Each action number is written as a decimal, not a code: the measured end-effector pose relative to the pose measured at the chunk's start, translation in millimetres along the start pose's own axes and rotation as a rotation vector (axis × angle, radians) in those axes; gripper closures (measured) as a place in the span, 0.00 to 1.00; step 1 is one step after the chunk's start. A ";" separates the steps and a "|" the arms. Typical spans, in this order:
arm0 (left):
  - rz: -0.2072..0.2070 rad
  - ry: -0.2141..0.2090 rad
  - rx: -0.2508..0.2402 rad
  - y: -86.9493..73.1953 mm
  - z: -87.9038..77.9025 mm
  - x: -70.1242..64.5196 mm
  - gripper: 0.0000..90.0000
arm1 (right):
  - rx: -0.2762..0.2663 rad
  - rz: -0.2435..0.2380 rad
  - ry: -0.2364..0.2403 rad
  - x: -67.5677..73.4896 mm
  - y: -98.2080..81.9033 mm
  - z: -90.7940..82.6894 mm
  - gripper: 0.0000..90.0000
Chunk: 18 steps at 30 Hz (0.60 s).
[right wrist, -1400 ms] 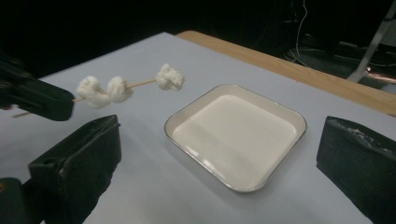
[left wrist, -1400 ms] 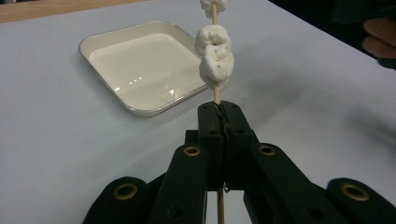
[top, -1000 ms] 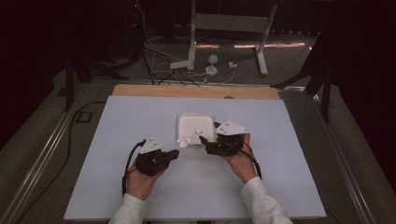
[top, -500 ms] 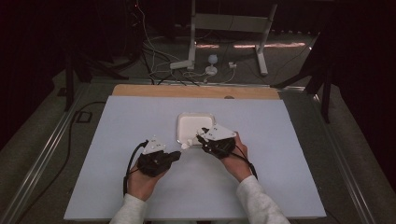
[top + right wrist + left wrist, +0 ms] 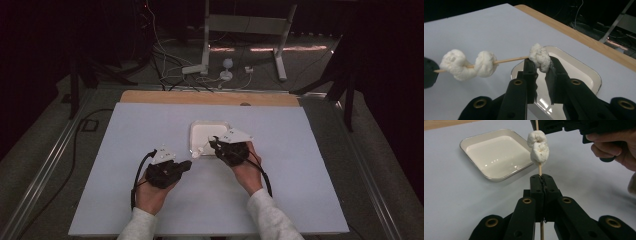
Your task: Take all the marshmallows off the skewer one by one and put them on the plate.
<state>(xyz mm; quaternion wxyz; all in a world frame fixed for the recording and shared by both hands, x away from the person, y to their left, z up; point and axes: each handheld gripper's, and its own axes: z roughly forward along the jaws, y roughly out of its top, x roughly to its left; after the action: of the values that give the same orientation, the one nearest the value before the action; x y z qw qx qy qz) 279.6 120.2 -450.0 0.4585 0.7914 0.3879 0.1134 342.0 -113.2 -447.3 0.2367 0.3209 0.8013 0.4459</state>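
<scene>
Nearest to the person, the left tongs (image 5: 541, 185) were shut tight on the near end of a thin wooden stick (image 5: 539, 168). The stick was up off the white bench (image 5: 125, 130), and from those tongs it ran away from the person, toward the right tongs (image 5: 541, 65). Two marshmallows (image 5: 466, 63) sat side by side on the stick, close to the left tongs. A bare piece of stick came next. At the far end was a third marshmallow (image 5: 539, 58), and the right tongs had just been closing on it; their jaws pressed its two sides, so they were gripping it. So the stick's long line went straight from one pair of tongs to the other, and the right hand (image 5: 247, 170) was the one at the end marshmallow. That marshmallow probably had to slide along the stick's line. Just past the stick's far end lay a square white dish (image 5: 210, 134), flat on the bench with nothing in it.
</scene>
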 end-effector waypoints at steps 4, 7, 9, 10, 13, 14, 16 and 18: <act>-0.004 0.013 -0.002 0.7 -1.8 0.5 1.00 | 0.003 0.030 -0.005 0.2 2.9 3.0 0.89; -0.006 0.026 0.001 1.4 -2.1 -0.3 1.00 | 0.006 0.057 -0.014 0.6 3.2 5.7 0.89; -0.006 0.030 0.003 1.7 -2.5 -0.4 1.00 | 0.005 0.080 -0.017 0.5 3.3 7.3 0.90; -0.005 0.033 0.004 1.8 -2.6 -0.4 1.00 | 0.006 0.094 -0.019 0.5 3.4 7.9 0.90; -0.006 0.051 0.033 -2.1 -6.1 2.9 1.00 | -0.010 0.172 -0.120 -11.0 3.3 6.7 0.92; -0.006 0.051 0.033 -2.1 -6.1 2.9 1.00 | -0.010 0.172 -0.120 -11.0 3.3 6.7 0.92; -0.038 0.044 0.015 -4.1 -8.2 8.9 1.00 | -0.010 0.170 -0.129 -25.0 2.4 2.4 0.92; -0.045 0.047 0.001 -3.6 -8.8 11.5 1.00 | 0.032 0.082 -0.130 -25.6 3.0 0.9 0.90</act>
<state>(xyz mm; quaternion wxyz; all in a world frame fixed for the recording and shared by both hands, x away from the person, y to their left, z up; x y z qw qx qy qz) 280.9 135.0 -450.1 0.4514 0.7797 0.4165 0.1216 361.0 -130.1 -442.7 0.2648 0.3854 0.7774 0.4206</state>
